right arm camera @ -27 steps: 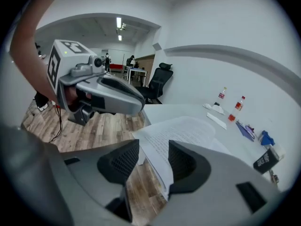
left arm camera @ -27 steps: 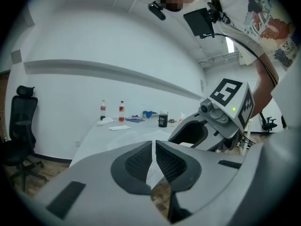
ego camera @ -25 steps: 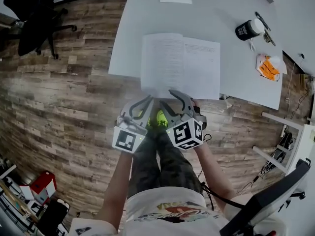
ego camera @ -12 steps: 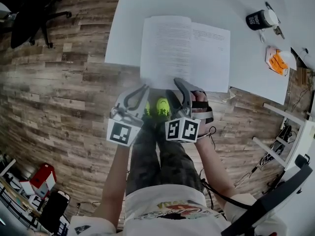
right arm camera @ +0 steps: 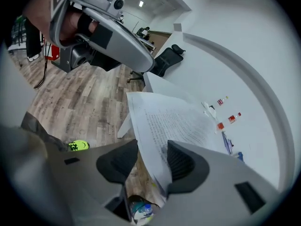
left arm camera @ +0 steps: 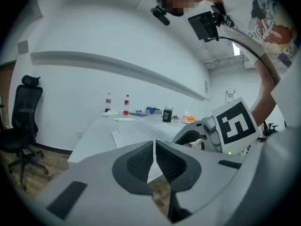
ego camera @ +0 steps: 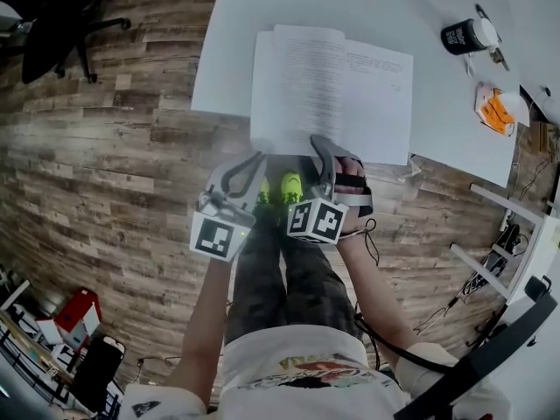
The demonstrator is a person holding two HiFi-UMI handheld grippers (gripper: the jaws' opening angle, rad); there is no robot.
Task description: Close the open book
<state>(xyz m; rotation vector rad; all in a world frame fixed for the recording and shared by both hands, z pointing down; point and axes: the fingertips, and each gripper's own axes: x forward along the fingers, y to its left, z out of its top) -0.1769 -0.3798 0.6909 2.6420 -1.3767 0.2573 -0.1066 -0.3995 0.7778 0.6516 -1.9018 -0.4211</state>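
The open book (ego camera: 332, 94) lies flat on the white table (ego camera: 236, 33), its printed pages facing up and its near edge at the table's front. My right gripper (ego camera: 322, 147) reaches that near edge from below. In the right gripper view its jaws (right arm camera: 150, 161) stand open, having just been opening, with the book's page edge (right arm camera: 174, 121) between them and close to the right pad, not pinched. My left gripper (ego camera: 252, 166) hangs left of it, just short of the table's edge. Its pads (left arm camera: 154, 147) meet with nothing between them, and the book (left arm camera: 141, 133) lies ahead.
A black mug (ego camera: 464, 35) and an orange packet (ego camera: 492, 112) sit at the table's right. Two bottles (left arm camera: 126, 105) stand at its far end. A black office chair (ego camera: 52, 24) stands on the wooden floor at left. The person's legs and green shoes (ego camera: 289, 186) are under the grippers.
Both grippers have sunk a little. The right gripper has rolled, its marker cube now turned, and its jaws stand wider at the book's near edge.
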